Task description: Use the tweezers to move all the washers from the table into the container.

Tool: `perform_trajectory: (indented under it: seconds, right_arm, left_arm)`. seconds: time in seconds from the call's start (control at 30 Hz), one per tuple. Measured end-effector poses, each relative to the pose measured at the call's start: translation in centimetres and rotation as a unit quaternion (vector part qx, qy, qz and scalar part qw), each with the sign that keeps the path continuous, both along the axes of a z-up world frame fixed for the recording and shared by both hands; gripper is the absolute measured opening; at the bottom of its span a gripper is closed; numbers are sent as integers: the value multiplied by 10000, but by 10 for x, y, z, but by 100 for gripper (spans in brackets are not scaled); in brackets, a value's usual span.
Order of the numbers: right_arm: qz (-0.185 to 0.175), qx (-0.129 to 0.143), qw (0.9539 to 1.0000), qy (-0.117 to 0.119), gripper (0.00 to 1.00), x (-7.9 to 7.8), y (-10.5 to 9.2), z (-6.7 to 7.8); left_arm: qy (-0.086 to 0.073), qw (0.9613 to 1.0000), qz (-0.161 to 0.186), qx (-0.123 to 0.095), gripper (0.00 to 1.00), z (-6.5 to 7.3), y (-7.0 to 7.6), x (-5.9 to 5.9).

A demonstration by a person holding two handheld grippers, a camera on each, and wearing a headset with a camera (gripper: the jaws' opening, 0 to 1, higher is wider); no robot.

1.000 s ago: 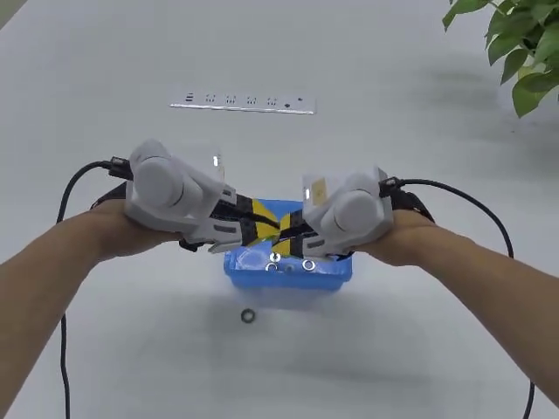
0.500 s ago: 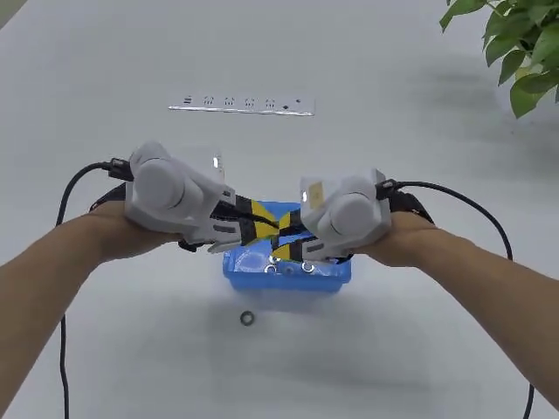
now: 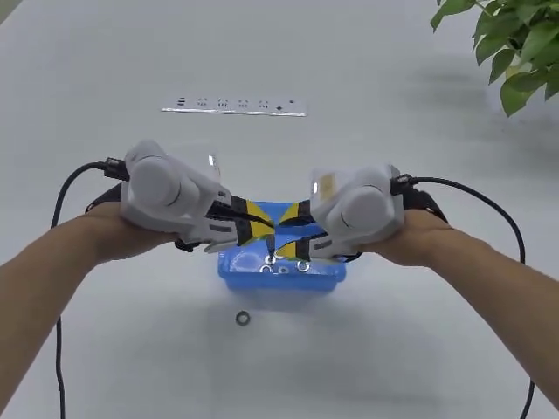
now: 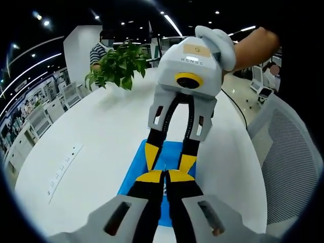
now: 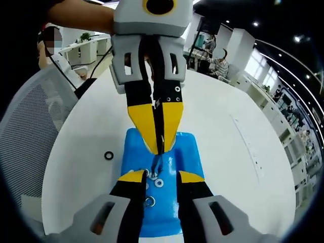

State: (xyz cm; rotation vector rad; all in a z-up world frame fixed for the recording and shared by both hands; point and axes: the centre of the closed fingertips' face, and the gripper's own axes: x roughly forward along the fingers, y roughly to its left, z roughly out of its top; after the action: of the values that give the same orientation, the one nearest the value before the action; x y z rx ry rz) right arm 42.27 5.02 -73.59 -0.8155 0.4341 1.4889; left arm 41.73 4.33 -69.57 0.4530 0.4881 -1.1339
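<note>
Nearest the operator, one loose washer (image 3: 243, 319) lies on the bench (image 3: 175, 367), just in front of the blue container (image 3: 279, 281) and clear of its wall. Inside the container, at least three washers (image 5: 159, 183) rest on the floor.

Above the container the two units meet nose to nose. The left hand-held gripper (image 5: 158, 147) is clenched on the tweezers (image 5: 158, 162), whose tips point down into the container. The right hand-held gripper (image 5: 162, 177) is released. Its jaws stand apart, one on each side of the tweezer tips.

Since half a second ago, the right unit has drawn slightly away from the left one. The loose washer and the container have kept their relative positions.

Judgement: pressure on the tweezers has probably been let off over the container, so one transfer is ending. Whether the tips still carry a washer cannot be told. One washer remains to be collected.

Farther back lie a power strip (image 3: 234, 106) and, at the far right, a plant (image 3: 515, 44).
</note>
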Motion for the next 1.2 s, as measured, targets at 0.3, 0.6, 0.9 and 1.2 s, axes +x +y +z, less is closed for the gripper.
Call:
perform_trajectory:
  seconds: [0.3,0.6,0.9,1.2]
  right_arm:
    - [-596,102,9979,243,34,4,-17,11]
    - [-1000,240,9939,394,44,-2,-35,21]
    - [-1411,334,9879,542,54,-9,-53,26]
    - [-1716,459,9820,643,64,-19,-69,28]
  left_arm:
    - [-39,10000,25,29,5,5,-1,0]
    - [-15,9999,85,69,5,10,-1,-3]
    - [-3,9998,184,25,5,23,1,-6]
    - [-52,9997,236,-24,5,39,3,-11]
